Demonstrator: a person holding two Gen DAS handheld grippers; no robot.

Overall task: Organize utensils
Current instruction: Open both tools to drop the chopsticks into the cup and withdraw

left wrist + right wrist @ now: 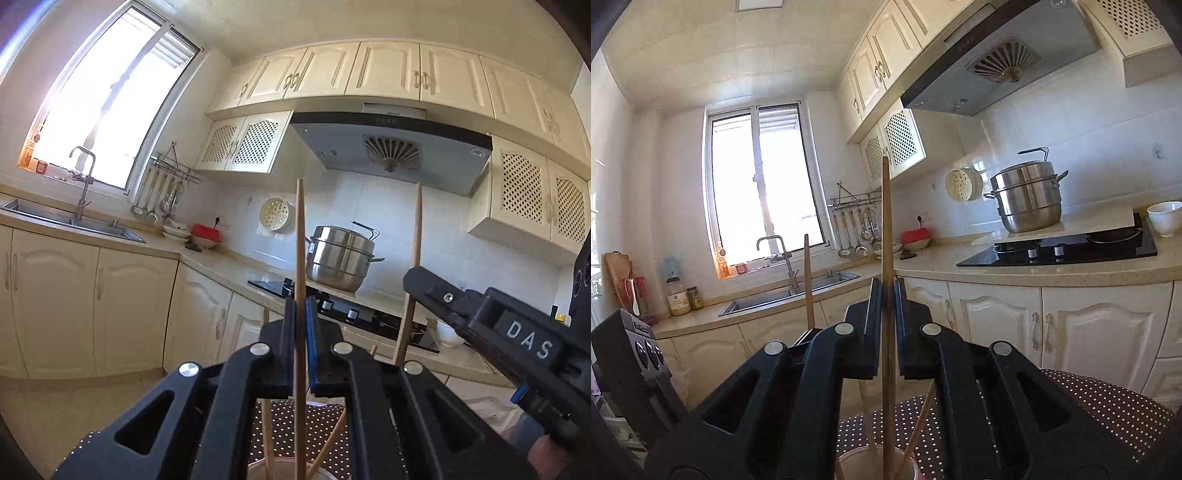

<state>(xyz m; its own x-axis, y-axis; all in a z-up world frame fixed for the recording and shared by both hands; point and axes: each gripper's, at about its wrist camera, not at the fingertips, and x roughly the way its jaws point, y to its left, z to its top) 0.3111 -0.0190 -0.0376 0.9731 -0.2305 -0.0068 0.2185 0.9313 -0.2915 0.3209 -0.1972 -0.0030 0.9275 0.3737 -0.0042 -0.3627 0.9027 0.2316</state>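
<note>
My left gripper (300, 301) is shut on a light wooden chopstick (300, 240) that stands upright, its lower end in a pale cup (284, 469) on a dotted cloth. My right gripper (887, 284) is shut on a darker wooden chopstick (886, 221), also upright, its lower end in the same cup (857, 465). The right gripper shows in the left wrist view (412, 275), holding that chopstick (416, 229). The left-held chopstick shows in the right wrist view (808, 280). More chopsticks (919, 421) lean in the cup.
A brown white-dotted cloth (1108, 417) covers the surface under the cup. Behind are a counter with a black hob (1063, 251), a steel steamer pot (1027, 199), a white bowl (1165, 218), a sink (790, 295) with tap, hanging ladles (853, 236) and cream cabinets.
</note>
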